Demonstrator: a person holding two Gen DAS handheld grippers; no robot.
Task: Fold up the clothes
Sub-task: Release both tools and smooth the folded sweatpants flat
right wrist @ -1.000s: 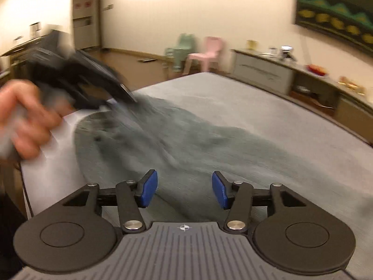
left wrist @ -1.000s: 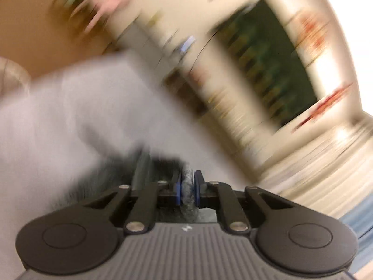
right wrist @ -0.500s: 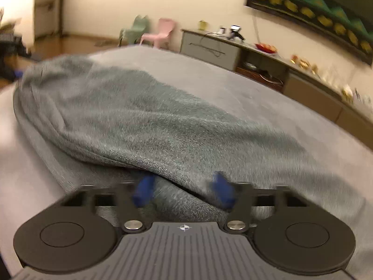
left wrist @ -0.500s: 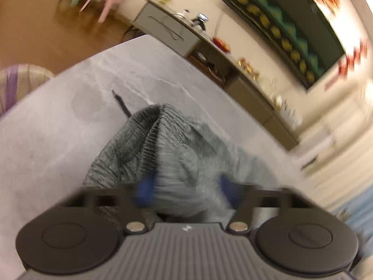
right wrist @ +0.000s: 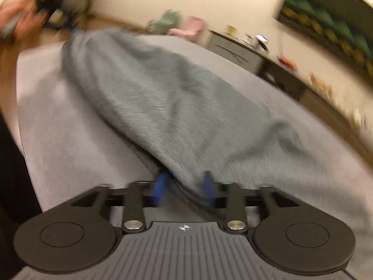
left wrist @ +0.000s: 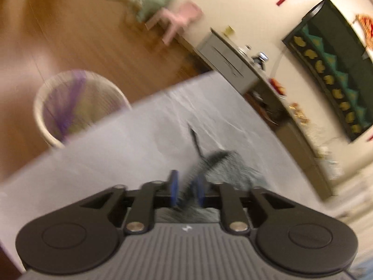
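Cloth now sits between both tongs: our left gripper [left wrist: 186,190] and right gripper [right wrist: 184,187] have each narrowed around the grey garment [right wrist: 163,102] on the table [right wrist: 70,135], so we judge 1 fold beginning.

1. Spanning both views: grey table [left wrist: 98,163] w/ faint marbled veining, curved edge showing at far left in the left-wrist view.
2. Lying directly on it: grey knit garment [right wrist: 167,102], stretching from far left edge toward near right in the right-wrist view, bunched w/ a raised fold along the middle.
3. Trailing from garment's far end onto bare tabletop: thin dark drawstring [left wrist: 194,140], approx. straight.
4. Showing bare table surface [right wrist: 70,135] to the left of the garment & beyond it.
5. Blurring both frames; fine detail not readable.
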